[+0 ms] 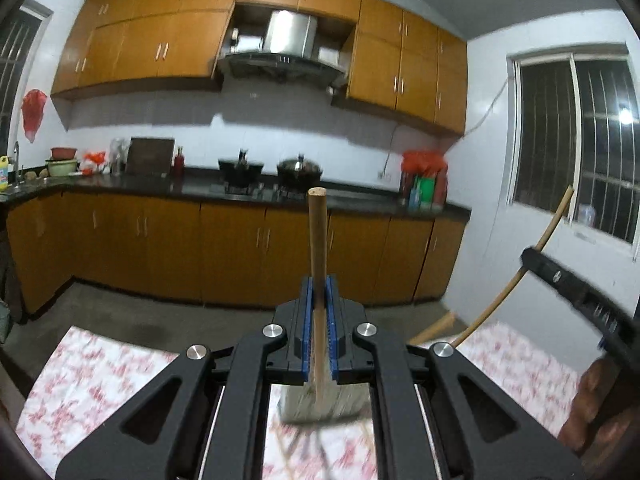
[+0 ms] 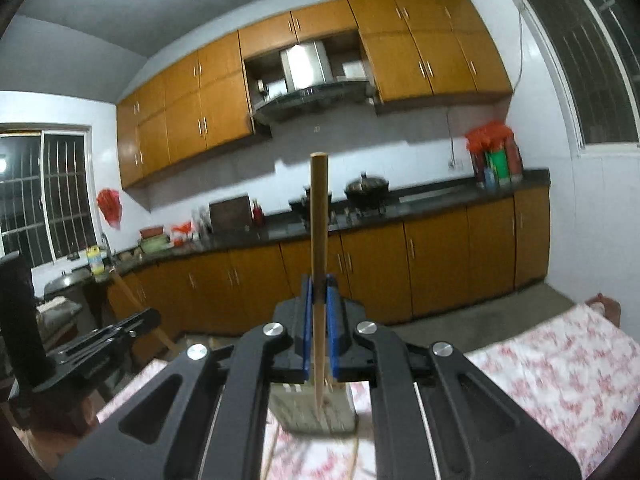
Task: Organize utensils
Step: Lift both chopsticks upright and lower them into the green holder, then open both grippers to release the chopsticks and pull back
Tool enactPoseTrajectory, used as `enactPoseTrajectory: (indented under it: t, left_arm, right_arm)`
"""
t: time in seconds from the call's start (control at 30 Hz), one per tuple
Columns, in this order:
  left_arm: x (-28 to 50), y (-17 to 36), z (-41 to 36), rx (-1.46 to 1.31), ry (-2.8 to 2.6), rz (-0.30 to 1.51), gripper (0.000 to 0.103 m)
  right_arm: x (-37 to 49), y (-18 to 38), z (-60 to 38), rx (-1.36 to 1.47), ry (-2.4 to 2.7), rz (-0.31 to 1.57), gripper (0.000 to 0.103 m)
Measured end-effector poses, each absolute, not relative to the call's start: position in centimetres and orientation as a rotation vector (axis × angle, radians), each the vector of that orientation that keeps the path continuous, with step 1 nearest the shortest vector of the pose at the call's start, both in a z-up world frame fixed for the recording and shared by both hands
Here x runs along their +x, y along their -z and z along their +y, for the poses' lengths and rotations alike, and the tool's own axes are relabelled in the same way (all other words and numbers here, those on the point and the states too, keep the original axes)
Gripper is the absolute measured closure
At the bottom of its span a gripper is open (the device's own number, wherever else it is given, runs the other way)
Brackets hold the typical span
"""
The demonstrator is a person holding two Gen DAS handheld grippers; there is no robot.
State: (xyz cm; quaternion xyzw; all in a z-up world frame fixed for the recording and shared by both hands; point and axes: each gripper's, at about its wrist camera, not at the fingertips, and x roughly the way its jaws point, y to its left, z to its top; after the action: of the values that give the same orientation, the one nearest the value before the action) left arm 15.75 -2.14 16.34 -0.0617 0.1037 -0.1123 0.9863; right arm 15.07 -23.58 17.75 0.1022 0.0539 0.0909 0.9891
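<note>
My left gripper (image 1: 319, 292) is shut on a round wooden utensil handle (image 1: 317, 236) that stands upright between the blue pads; its lower end reaches down over a grey rectangular utensil holder (image 1: 320, 404). My right gripper (image 2: 319, 292) is shut on a thin wooden chopstick (image 2: 319, 216), upright, its tip pointing down at the same grey holder (image 2: 312, 408). The right gripper also shows in the left wrist view (image 1: 576, 292) at the right, with its curved-looking stick (image 1: 532, 256). The left gripper appears in the right wrist view (image 2: 116, 334) at the left.
The holder stands on a table with a red-and-white floral cloth (image 1: 100, 376). More sticks lie on the cloth below the holder (image 2: 268, 452). Beyond are a concrete floor, orange cabinets (image 1: 240, 252) and a dark counter with pots (image 1: 298, 170).
</note>
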Motion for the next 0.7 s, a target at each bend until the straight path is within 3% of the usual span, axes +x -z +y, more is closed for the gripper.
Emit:
enactPoseTrajectory:
  t: [0.27,0.7]
  left_arm:
    - [19.2,-16.8,-3.2,-0.139,0.169,0.128,0.096]
    - [22.0,-12.3,-3.2,-0.153,0.204,0.248,0.096]
  right_arm:
    - [19.2,-17.2,-22.5,0.203,-0.156,0.066,0.095]
    - [23.4,-12.8,-21.9,0.209,-0.163,0.215,0.09]
